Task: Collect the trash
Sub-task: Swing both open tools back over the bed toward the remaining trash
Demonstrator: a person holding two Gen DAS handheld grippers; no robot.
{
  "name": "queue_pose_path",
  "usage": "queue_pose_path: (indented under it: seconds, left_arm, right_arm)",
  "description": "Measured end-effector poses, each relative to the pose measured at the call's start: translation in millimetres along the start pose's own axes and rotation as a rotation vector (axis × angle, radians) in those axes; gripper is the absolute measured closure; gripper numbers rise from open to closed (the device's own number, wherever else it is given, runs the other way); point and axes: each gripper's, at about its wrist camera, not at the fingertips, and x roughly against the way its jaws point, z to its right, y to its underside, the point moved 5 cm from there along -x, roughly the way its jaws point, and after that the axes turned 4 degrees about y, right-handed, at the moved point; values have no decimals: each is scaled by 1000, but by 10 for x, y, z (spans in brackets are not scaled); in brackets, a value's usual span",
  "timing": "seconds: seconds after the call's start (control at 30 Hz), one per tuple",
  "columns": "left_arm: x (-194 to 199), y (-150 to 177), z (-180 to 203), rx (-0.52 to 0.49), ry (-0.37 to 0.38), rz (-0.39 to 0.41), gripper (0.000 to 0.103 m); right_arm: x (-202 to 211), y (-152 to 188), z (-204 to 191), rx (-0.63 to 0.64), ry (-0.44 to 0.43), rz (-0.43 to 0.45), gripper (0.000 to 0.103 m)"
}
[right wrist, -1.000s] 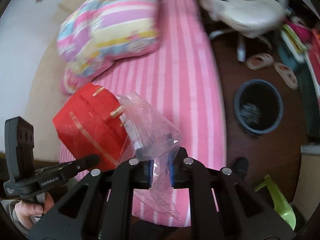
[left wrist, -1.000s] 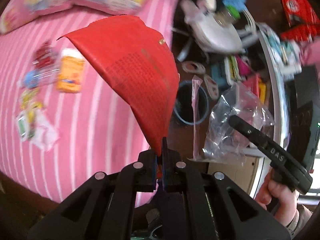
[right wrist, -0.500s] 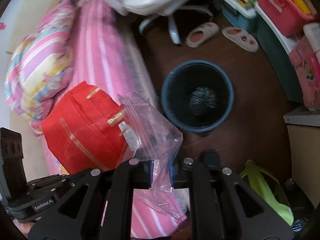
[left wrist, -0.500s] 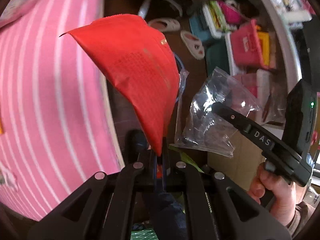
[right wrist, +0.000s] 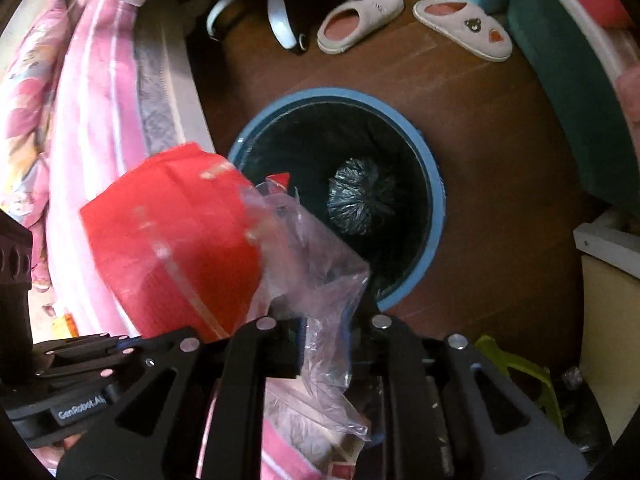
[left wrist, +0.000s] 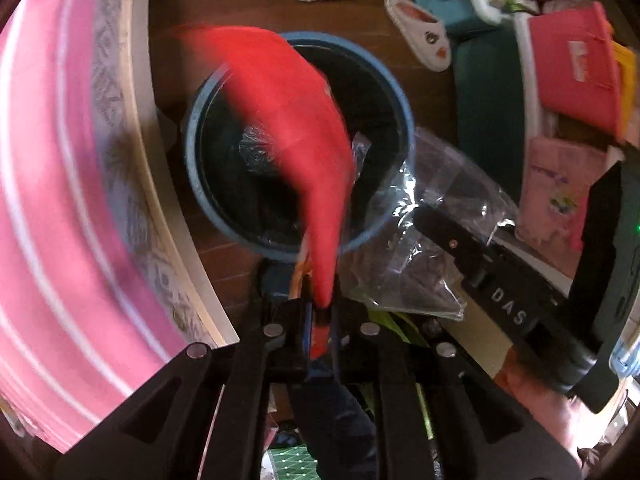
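Observation:
My left gripper (left wrist: 322,312) is shut on a red paper wrapper (left wrist: 296,120), which hangs blurred over the blue bin (left wrist: 200,200). The wrapper also shows in the right wrist view (right wrist: 172,240), left of the bin (right wrist: 434,208). My right gripper (right wrist: 326,332) is shut on a clear plastic bag (right wrist: 312,256), held at the bin's near rim. The bag also shows in the left wrist view (left wrist: 432,216), beside the right gripper's finger. The bin has a black liner with a crumpled dark bag (right wrist: 364,196) at the bottom.
The pink striped bed (left wrist: 60,200) lies left of the bin, with its edge close. Two slippers (right wrist: 464,28) and a chair base (right wrist: 280,12) stand on the brown floor beyond the bin. Storage boxes (left wrist: 572,72) line the right side. A green object (right wrist: 516,364) lies near right.
Both grippers have swung from over the bed to the bin. The bin is now large and close under the red wrapper and the clear bag. Both stay held.

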Motion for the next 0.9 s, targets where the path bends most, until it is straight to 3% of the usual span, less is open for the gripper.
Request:
queue_pose_path:
  seconds: [0.03,0.1,0.13,0.23,0.43,0.6,0.67,0.77,0.9]
  left_arm:
    - [-46,-58,-2,1,-10,-4,61]
    - [-90,-138,-65,16,-26,8,36]
    - [-96,-180,-90,27,-27,20,35]
    - [-98,-158,-139,66,14,13,33]
    - [115,202,-301,119,33,23,30]
    - [522,773,-566,211,82,85,22]
    - [707,1039,-733,262,100,121,20]
    - [958,1447,-989,336,144,163,20]
    - [1356,1985,-1378,390,139,233,17]
  right_arm:
    - [-83,-44,7,5,1,-6,66]
    - [-224,-95,8,23,-4,-24,51]
    - [-249,-106,12,32,4,-27,45]
    - [-246,-99,75,27,18,-16,40]
    - [29,190,-56,82,48,26,39]
    - [516,567,-571,250,164,144,39]
    - [589,706,-743,277,142,129,39]
    - [743,995,-1170,380,207,126,39]
    - [883,1373,-1689,424,131,98,35]
